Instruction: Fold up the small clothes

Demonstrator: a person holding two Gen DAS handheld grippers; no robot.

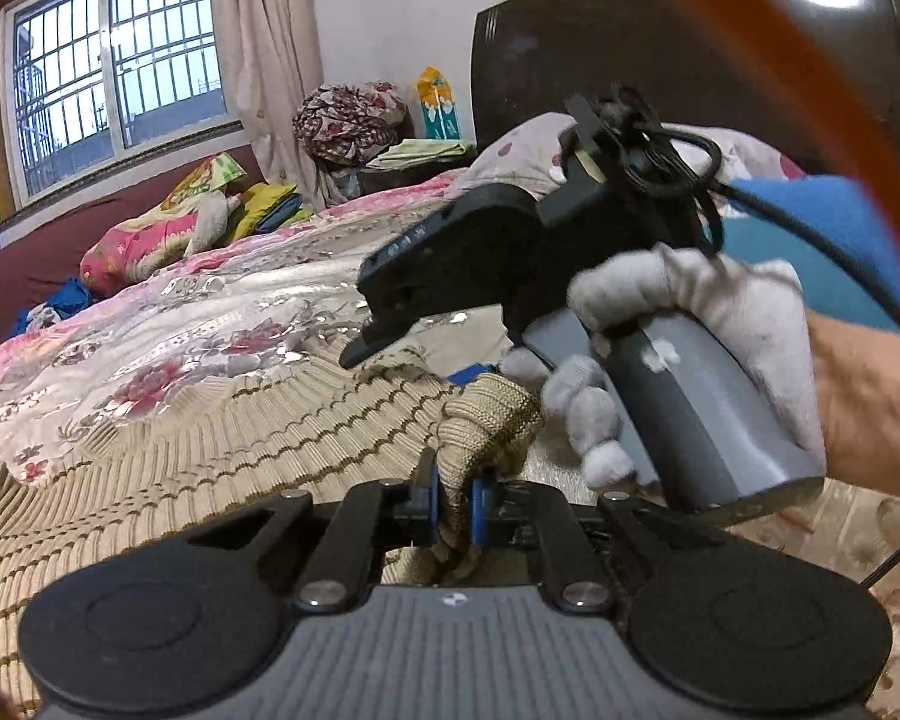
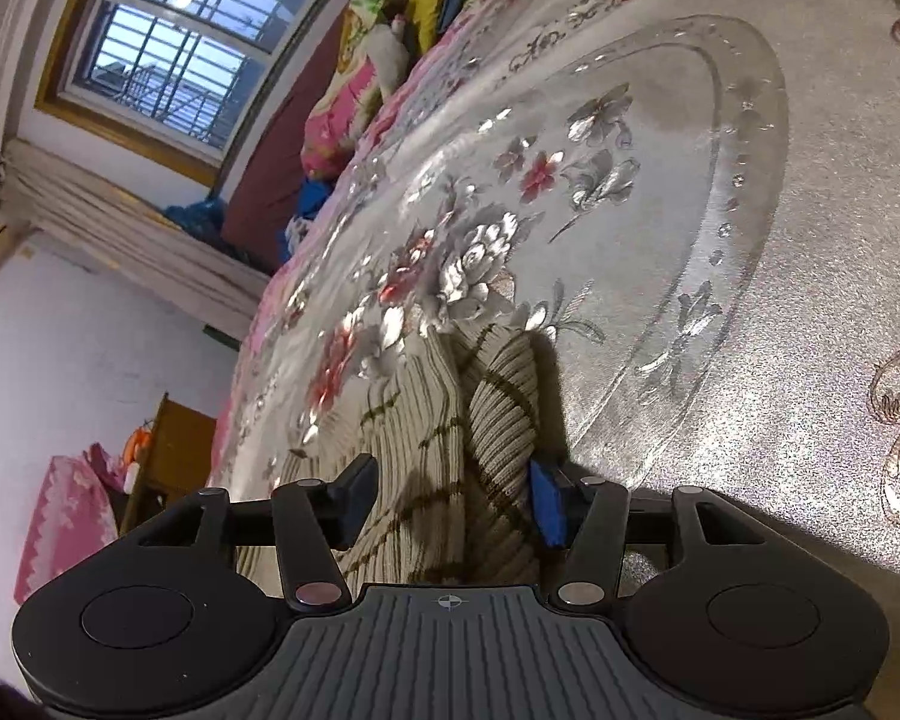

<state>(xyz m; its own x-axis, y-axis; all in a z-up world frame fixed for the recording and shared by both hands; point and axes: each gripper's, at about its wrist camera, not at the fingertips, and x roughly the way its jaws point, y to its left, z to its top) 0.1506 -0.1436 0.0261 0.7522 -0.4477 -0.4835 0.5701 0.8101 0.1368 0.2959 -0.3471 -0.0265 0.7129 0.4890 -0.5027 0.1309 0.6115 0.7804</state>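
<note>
Beige ribbed knit with thin brown stripes, the small garment, lies spread over the floral bedspread in the left wrist view, filling the picture from 9 o'clock to the centre. The left gripper has its blue-padded fingers closed on a bunched fold of that knit, which bulges up just above the pads at 6 o'clock. At 3 o'clock a gloved right hand holds the right gripper by its grey handle; its black tip sits down at the knit's far edge, and from here I cannot tell how its fingers stand. An orange strap crosses the 1 o'clock corner, and a dark headboard rises at 12 o'clock. Pillows lie along the bed's far edge at 10 o'clock, under the barred window.

The right wrist view, strongly tilted, shows what the first hides: the right gripper has its fingers spread apart, with a ridge of the garment lying between them, the right pad just beside the cloth. The other gripper and the hand do not show here. From 12 to 3 o'clock the bedspread stretches bare beyond the garment's end. The bed's edge runs down the 9 o'clock side, with a wooden cabinet below it on the floor.
</note>
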